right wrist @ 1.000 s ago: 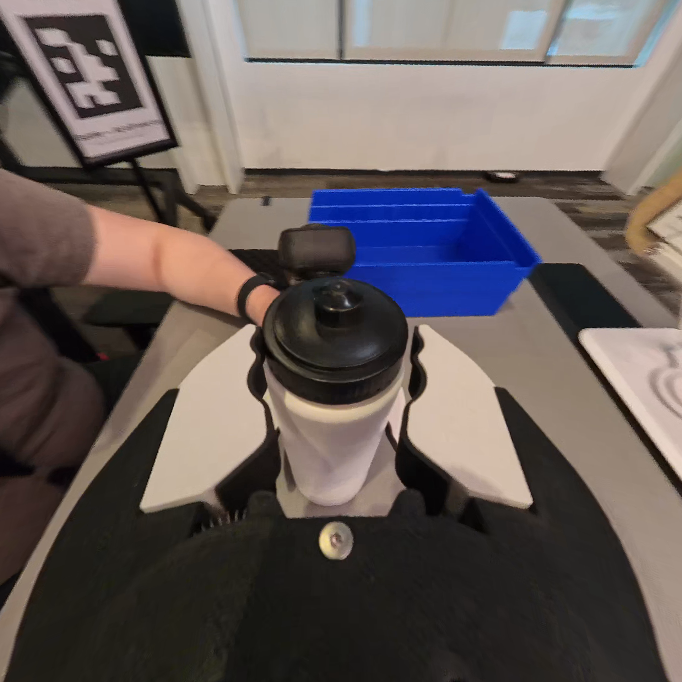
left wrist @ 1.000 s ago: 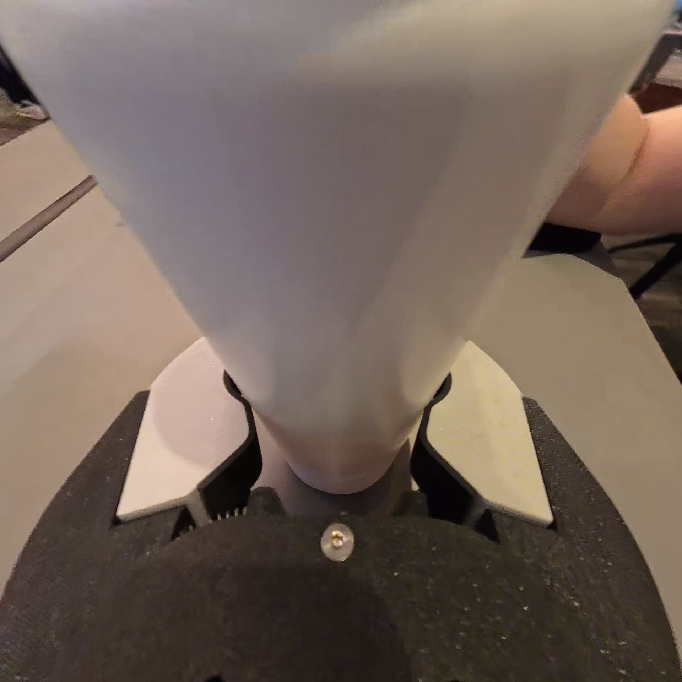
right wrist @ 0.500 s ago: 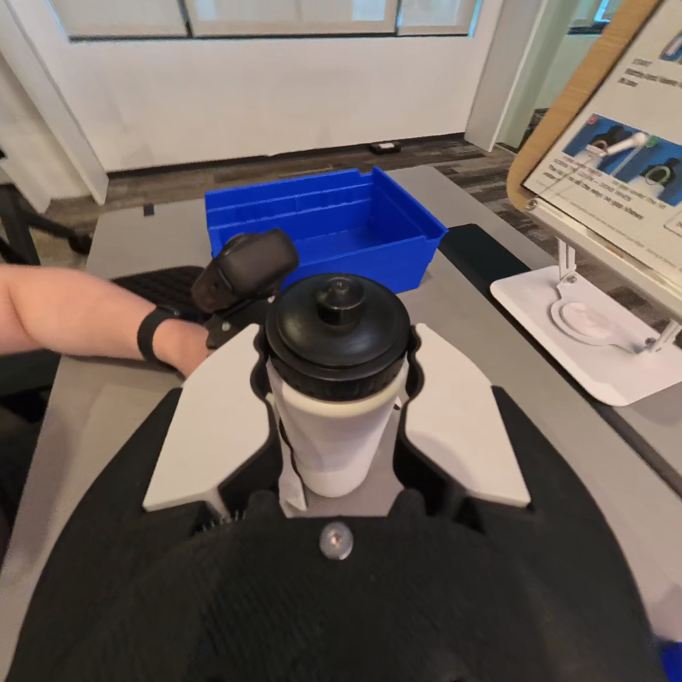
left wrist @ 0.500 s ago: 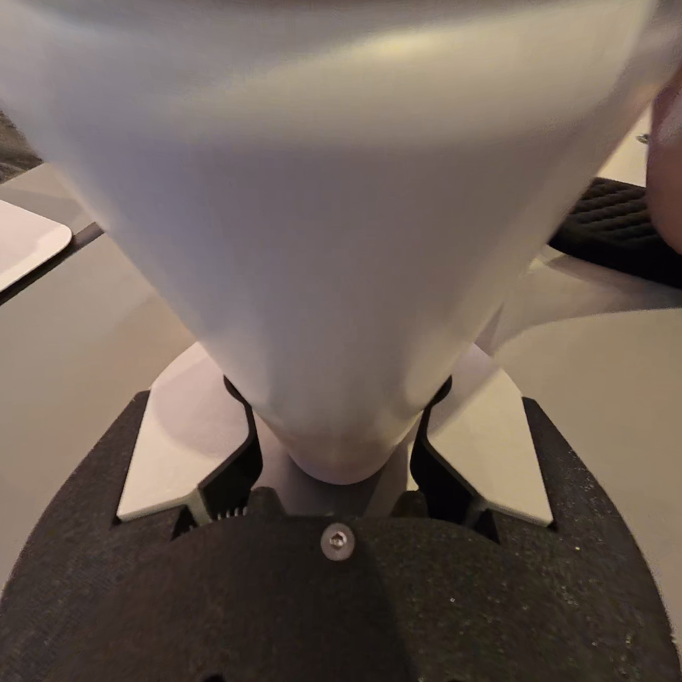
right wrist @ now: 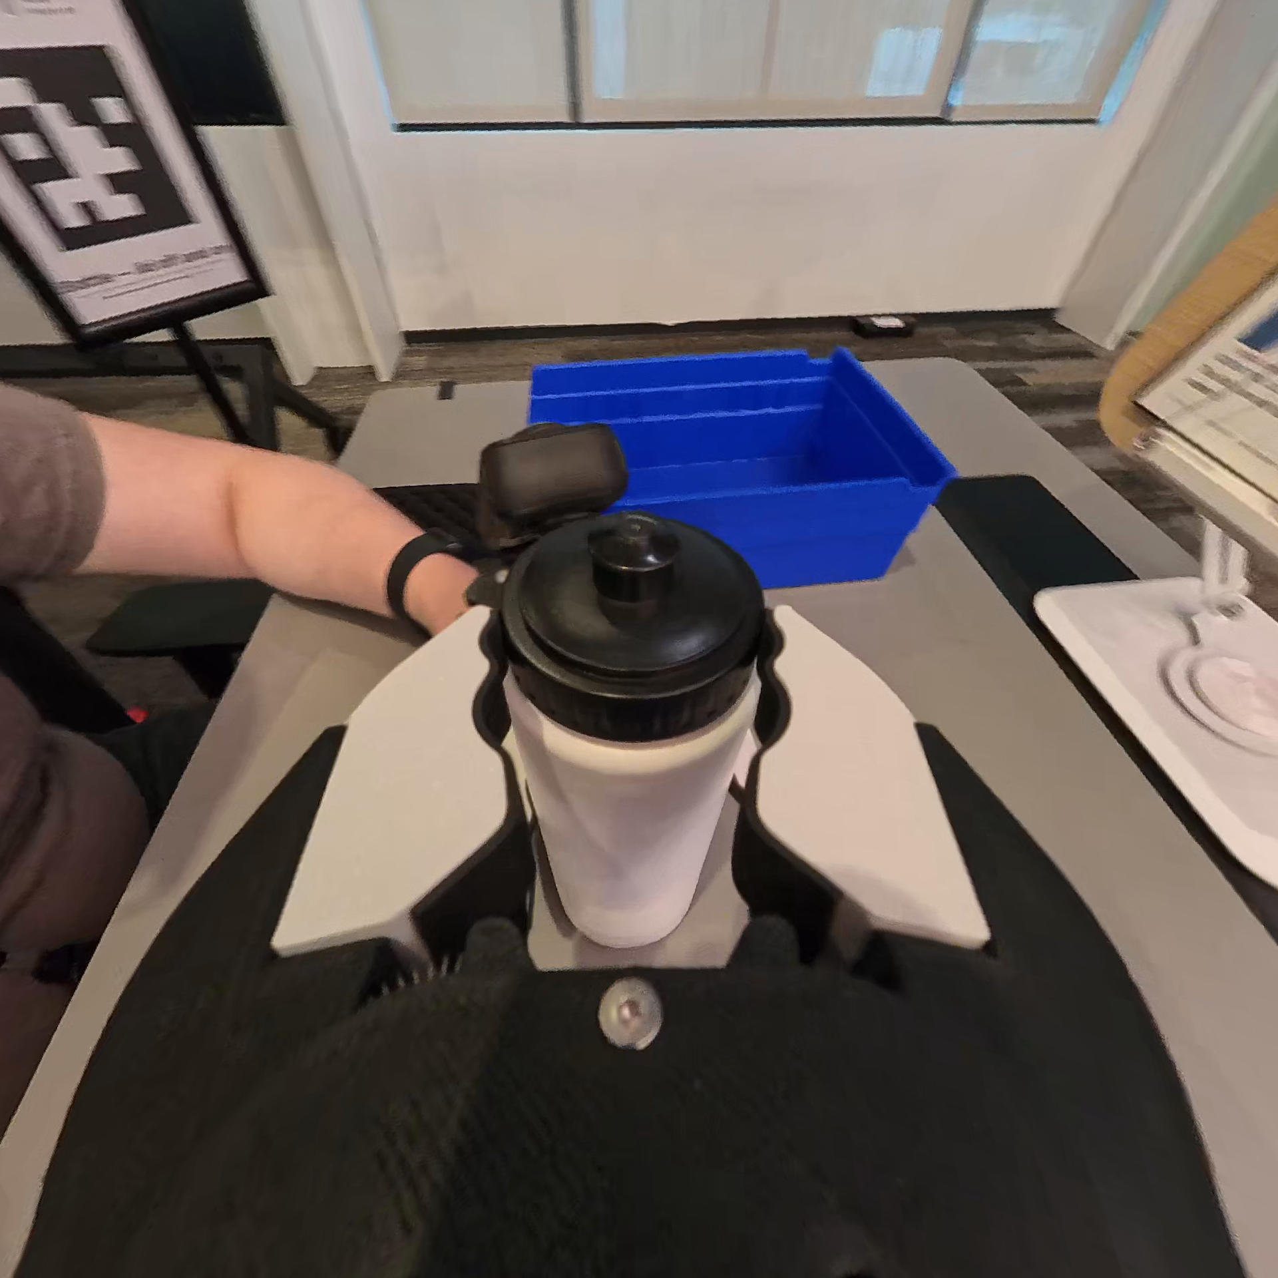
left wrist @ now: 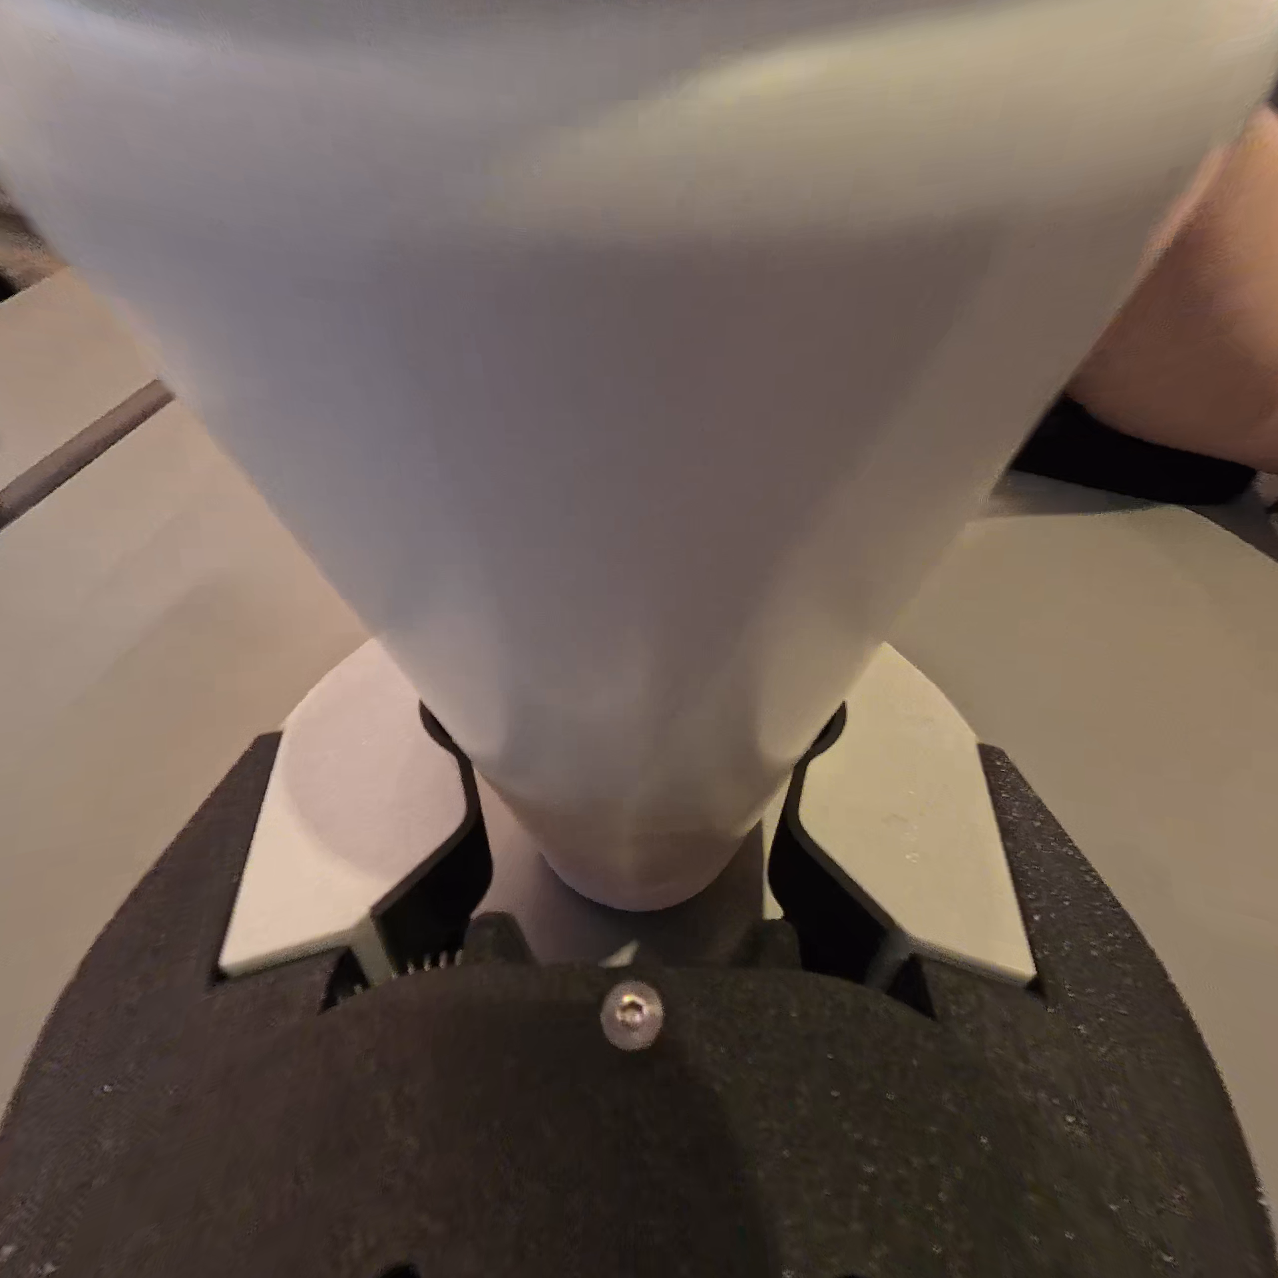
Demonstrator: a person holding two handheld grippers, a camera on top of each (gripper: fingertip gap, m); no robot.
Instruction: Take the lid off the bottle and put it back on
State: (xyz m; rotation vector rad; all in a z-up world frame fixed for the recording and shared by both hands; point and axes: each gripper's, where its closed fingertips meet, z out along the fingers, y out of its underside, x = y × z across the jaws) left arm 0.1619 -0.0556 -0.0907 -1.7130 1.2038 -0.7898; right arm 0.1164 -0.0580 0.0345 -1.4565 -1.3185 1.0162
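Grey tabletop [right wrist: 933,622]: left hand-held gripper [left wrist: 633,781] clamped on white bottle [right wrist: 622,816] body as anchor; right hand-held gripper [right wrist: 633,664] clamped on black lid [right wrist: 633,622], for twisting.

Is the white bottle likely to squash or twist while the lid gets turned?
Probably squeezable: the white bottle looks like soft plastic. The lid has a ribbed rim, so likely grippy. Tall and narrow, it might tip if released.
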